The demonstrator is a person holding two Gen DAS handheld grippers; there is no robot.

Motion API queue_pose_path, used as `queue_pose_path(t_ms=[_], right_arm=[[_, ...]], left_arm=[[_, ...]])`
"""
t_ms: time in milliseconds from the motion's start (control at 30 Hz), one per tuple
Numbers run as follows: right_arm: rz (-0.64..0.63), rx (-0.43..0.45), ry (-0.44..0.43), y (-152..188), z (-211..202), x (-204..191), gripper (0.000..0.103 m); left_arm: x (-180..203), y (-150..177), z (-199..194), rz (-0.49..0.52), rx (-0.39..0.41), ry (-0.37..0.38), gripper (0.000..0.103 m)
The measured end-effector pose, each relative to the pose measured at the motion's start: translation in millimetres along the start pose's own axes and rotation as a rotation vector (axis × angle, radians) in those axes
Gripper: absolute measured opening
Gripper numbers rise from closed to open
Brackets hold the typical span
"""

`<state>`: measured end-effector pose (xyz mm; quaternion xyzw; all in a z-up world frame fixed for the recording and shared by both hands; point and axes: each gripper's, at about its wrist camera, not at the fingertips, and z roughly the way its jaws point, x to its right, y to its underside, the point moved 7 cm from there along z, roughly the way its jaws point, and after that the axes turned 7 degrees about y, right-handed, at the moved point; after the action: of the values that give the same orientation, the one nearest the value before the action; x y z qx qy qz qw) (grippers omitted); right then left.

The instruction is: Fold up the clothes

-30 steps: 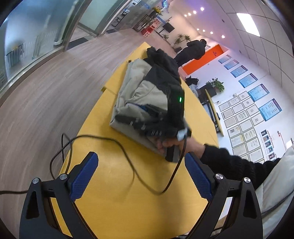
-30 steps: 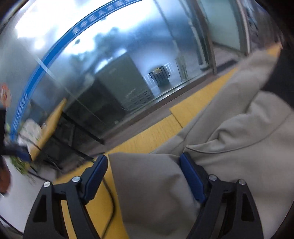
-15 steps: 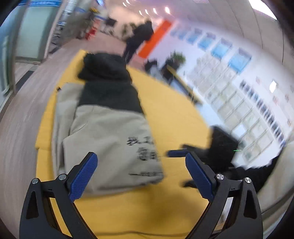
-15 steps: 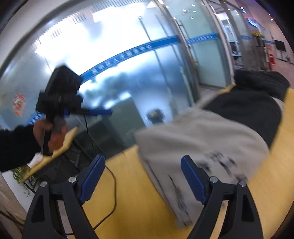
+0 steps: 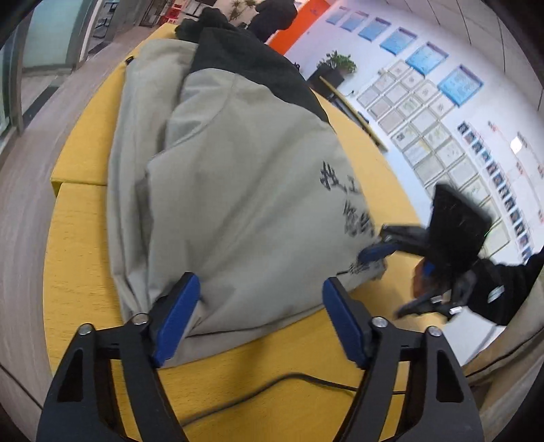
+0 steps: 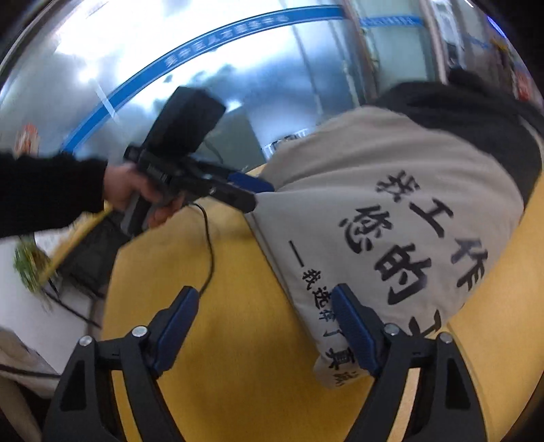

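Note:
A beige and black jacket (image 5: 238,176) with black printed characters lies folded on the yellow table (image 5: 78,244). My left gripper (image 5: 260,306) is open, its fingers straddling the jacket's near hem. It also shows in the right wrist view (image 6: 251,193), at the jacket's left corner. My right gripper (image 6: 268,326) is open at the jacket's (image 6: 391,217) near corner, its right finger (image 6: 353,326) over the fabric edge. The right gripper appears in the left wrist view (image 5: 377,251), touching the jacket's right corner.
A black cable (image 5: 272,387) runs across the table's near edge and also shows in the right wrist view (image 6: 210,251). Glass walls (image 6: 238,68) stand on one side, a poster wall (image 5: 442,112) on the other. A person (image 5: 275,13) stands far behind the table.
Both grippers pulled away from the jacket, then came back to its near hem. The jacket now lies flat with its printed side up.

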<state>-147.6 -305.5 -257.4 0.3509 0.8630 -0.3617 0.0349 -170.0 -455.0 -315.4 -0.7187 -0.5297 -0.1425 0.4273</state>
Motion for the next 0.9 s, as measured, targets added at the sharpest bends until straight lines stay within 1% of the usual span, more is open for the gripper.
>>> queue_pose_path(t_ms=[33, 100, 133, 167, 200, 233, 300, 333, 367, 433, 500, 567, 667, 733, 800, 900], right_arm=[[-0.001, -0.009, 0.01, 3.4, 3.4, 3.4, 0.074], [-0.012, 0.0, 0.014, 2.9, 3.6, 3.6, 0.073], [-0.006, 0.003, 0.009, 1.4, 2.8, 4.5, 0.073], [-0.001, 0.002, 0.01, -0.1, 1.8, 4.5, 0.073], [0.003, -0.001, 0.013, -1.7, 0.7, 4.3, 0.073], [0.007, -0.004, 0.016, -3.4, -0.3, 4.0, 0.073], [0.028, 0.034, 0.018, -15.7, -20.7, -3.2, 0.074], [0.039, 0.055, 0.019, -22.3, -31.8, -7.1, 0.078], [0.047, 0.113, 0.024, -31.2, -51.3, -10.1, 0.086], [0.066, 0.226, 0.033, -51.3, -95.6, -17.3, 0.093], [0.084, 0.266, 0.068, -63.3, -135.3, -23.7, 0.097], [0.102, 0.298, 0.105, -74.5, -174.7, -30.0, 0.098], [0.084, 0.266, 0.202, -74.7, -218.5, -35.0, 0.098], [0.081, 0.227, 0.267, -70.8, -241.9, -34.5, 0.099], [0.096, 0.196, 0.315, -64.1, -264.0, -29.7, 0.099], [0.108, 0.164, 0.353, -57.9, -281.9, -27.9, 0.099]], left_arm=[[-3.1, 0.3, -1.9, -0.011, 0.008, 0.003, 0.062], [-13.8, 2.1, -6.7, -0.029, 0.022, -0.04, 0.029], [-16.6, 1.5, -7.8, -0.054, 0.025, -0.036, 0.027], [-19.4, 0.8, -8.8, -0.078, 0.028, -0.034, 0.026], [-17.1, -0.7, -8.8, -0.077, 0.016, -0.057, 0.029], [-11.1, -2.5, -9.1, -0.069, 0.007, -0.084, 0.033], [6.5, -7.6, -12.2, -0.051, 0.003, -0.133, 0.071], [22.2, -13.7, -21.4, -0.037, 0.031, -0.167, 0.075], [37.9, -19.9, -30.6, -0.024, 0.059, -0.2, 0.077], [69.7, -32.3, -49.8, 0.002, 0.115, -0.266, 0.081], [108.3, -45.6, -83.4, -0.006, 0.201, -0.329, 0.094], [158.5, -53.4, -104.7, -0.003, 0.255, -0.392, 0.101], [233.9, -57.2, -125.9, 0.03, 0.312, -0.49, 0.103], [277.4, -54.7, -129.4, 0.031, 0.327, -0.557, 0.103], [308.2, -47.1, -134.9, -0.017, 0.332, -0.642, 0.103], [342.5, -33.6, -127.0, -0.109, 0.319, -0.684, 0.103]])
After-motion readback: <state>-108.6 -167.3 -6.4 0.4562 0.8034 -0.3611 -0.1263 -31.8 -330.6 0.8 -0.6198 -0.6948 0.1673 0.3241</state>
